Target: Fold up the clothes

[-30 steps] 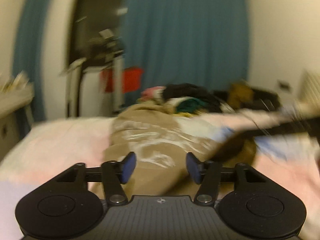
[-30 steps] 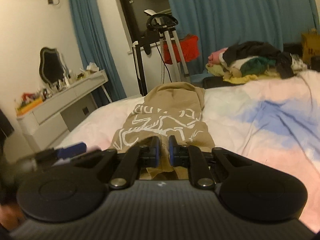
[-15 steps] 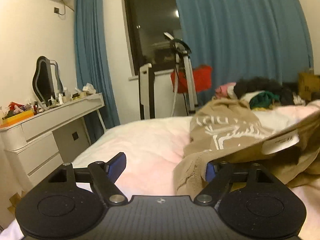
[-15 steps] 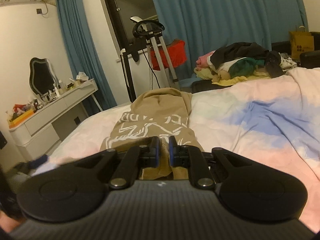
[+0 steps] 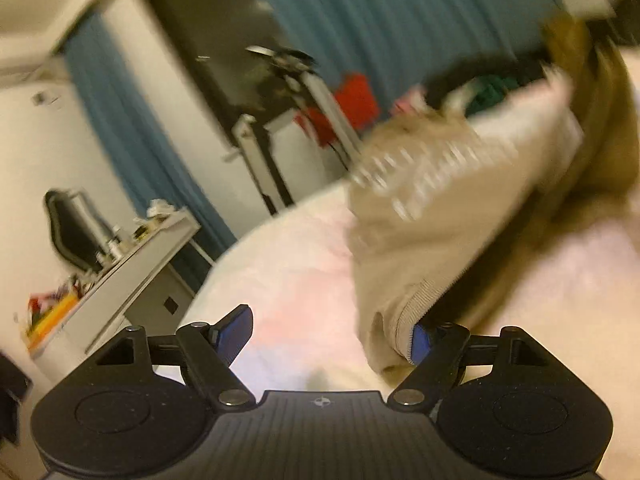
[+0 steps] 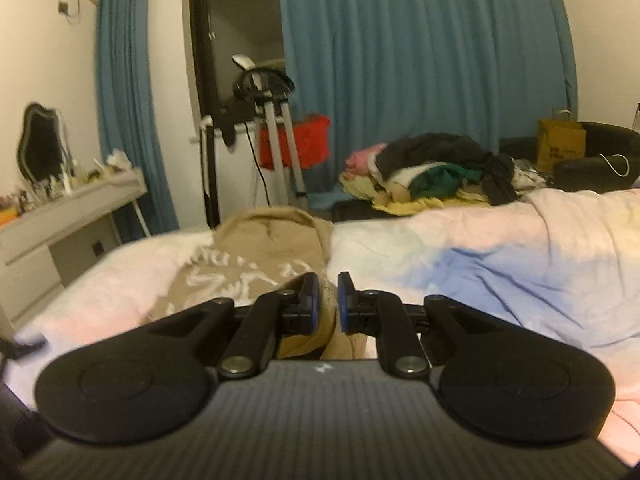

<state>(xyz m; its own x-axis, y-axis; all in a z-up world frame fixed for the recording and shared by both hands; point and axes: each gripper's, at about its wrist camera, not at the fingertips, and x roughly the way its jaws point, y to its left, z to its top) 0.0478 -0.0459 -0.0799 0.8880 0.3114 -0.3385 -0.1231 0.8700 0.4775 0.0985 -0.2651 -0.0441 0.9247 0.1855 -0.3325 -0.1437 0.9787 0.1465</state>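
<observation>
A tan sweatshirt (image 6: 256,256) with white lettering lies along the bed (image 6: 500,264). My right gripper (image 6: 328,300) is shut on its near hem and holds it slightly raised. In the blurred, tilted left wrist view the sweatshirt (image 5: 432,216) is lifted, and its ribbed hem drapes over the right fingertip (image 5: 420,338). My left gripper (image 5: 330,330) is open wide, with the hem at its right side and the pink bed cover (image 5: 300,280) between the fingers.
A pile of mixed clothes (image 6: 432,168) lies at the bed's far end. A white dresser (image 6: 60,220) with a mirror and small items stands to the left. A metal stand (image 6: 276,140), a red bag and blue curtains are behind the bed.
The left gripper swung left and tilted, staying open beside the hem. The right gripper stayed shut on the hem, and its view lifted slightly.
</observation>
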